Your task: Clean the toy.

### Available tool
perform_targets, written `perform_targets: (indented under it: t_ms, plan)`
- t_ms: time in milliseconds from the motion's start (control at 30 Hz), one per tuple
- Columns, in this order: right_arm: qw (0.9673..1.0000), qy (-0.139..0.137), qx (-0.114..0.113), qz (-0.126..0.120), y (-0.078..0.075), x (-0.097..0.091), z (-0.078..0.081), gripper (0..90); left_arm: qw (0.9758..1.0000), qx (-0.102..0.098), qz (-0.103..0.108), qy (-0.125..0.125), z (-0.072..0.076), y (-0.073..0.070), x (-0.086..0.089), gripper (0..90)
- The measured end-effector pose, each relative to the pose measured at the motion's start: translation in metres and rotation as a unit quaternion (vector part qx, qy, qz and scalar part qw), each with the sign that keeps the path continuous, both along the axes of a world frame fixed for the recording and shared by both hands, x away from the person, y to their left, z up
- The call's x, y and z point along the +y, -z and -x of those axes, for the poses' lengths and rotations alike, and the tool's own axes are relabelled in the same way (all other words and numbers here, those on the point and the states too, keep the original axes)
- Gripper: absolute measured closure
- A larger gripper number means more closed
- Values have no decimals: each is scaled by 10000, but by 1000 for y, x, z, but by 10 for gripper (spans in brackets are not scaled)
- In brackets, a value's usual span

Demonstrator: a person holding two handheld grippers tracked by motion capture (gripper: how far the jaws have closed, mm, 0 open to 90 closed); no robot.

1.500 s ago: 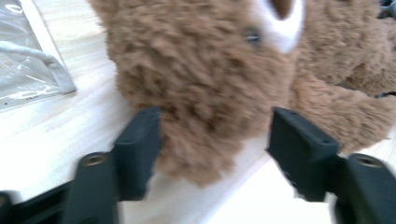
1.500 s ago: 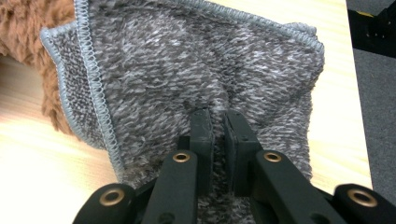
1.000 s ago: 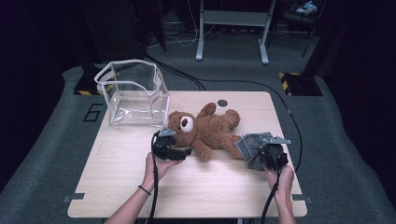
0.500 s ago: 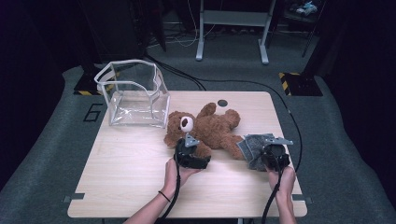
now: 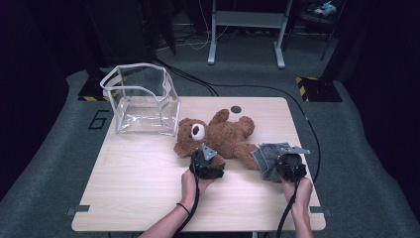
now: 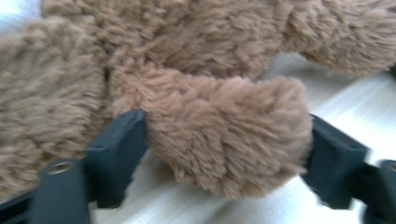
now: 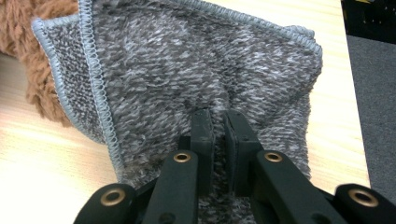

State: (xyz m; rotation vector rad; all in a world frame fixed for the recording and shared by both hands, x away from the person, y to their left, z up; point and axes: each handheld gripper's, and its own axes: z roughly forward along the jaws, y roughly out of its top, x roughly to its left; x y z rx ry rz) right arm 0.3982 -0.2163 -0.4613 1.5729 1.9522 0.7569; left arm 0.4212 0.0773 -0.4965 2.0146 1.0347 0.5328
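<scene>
A brown teddy bear (image 5: 225,136) lies on its back in the middle of the wooden table (image 5: 138,188), head to the left. My left gripper (image 5: 207,157) sits at its near side. In the left gripper view, one furry limb (image 6: 224,144) fills the gap of the left gripper (image 6: 226,123); the jaws have just been closing and both pads touch the fur. A grey knitted cloth (image 5: 265,154) lies over the bear's right end. My right gripper (image 7: 218,114) is shut on the grey cloth (image 7: 187,60), pinching a fold near its middle.
A clear plastic bag-like box (image 5: 143,101) stands open at the table's back left. A small black disc (image 5: 236,109) lies near the back edge. Cables trail over the dark floor behind, and a metal stand (image 5: 247,29) rises farther back.
My left gripper has moved right along the bear's near side, from beside its head to a lower limb, and its jaws now hold that limb. The right gripper and cloth have stayed put.
</scene>
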Motion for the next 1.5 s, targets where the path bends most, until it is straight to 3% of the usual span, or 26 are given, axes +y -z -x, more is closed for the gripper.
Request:
perform_targets:
  t_ms: [67, 167, 267, 367, 600, 700, 933, 1067, 1200, 1267, 1367, 1500]
  plan:
    - [10000, -8, -5, -4, 0, -1, 1, 835, 10000, -63, 27, 70, 1, -2, 1, 368]
    - [10000, 26, -24, -9, 0, -2, 1, 835, 9997, -171, 7, 172, 1, -4, 3, 554]
    - [10000, -18, -74, -23, -1, -2, 2, 835, 9991, -274, 14, 338, -1, -7, 7, 667]
    - [9999, -40, -141, -83, -5, 0, 4, 837, 9979, -322, 171, 527, -4, -12, 14, 728]
    - [9985, -285, -425, -169, -25, 14, 10, 839, 9955, -428, 191, 825, -12, -28, 26, 750]
    - [9974, -417, -565, -177, -35, 25, 9, 839, 9944, -382, 225, 955, -17, -36, 30, 750]
    - [9917, -933, -861, -194, -56, 74, -6, 840, 9936, -305, 328, 1042, -27, -45, 32, 748]
    - [9878, -1306, -847, 52, -50, 118, -28, 840, 9929, -205, 378, 1110, -30, -48, 33, 746]
    - [9861, -1463, -750, 229, -34, 150, -47, 840, 9918, -191, 349, 1213, -31, -49, 35, 746]
    - [9870, -1469, -619, 203, -27, 157, -53, 840, 9912, -193, 298, 1274, -32, -50, 36, 746]
    - [9869, -1478, -607, 227, -21, 160, -56, 842, 9909, -149, 317, 1302, -34, -51, 38, 746]
    - [9892, -1322, -577, 252, -20, 156, -56, 844, 9903, -124, 318, 1345, -34, -52, 38, 746]
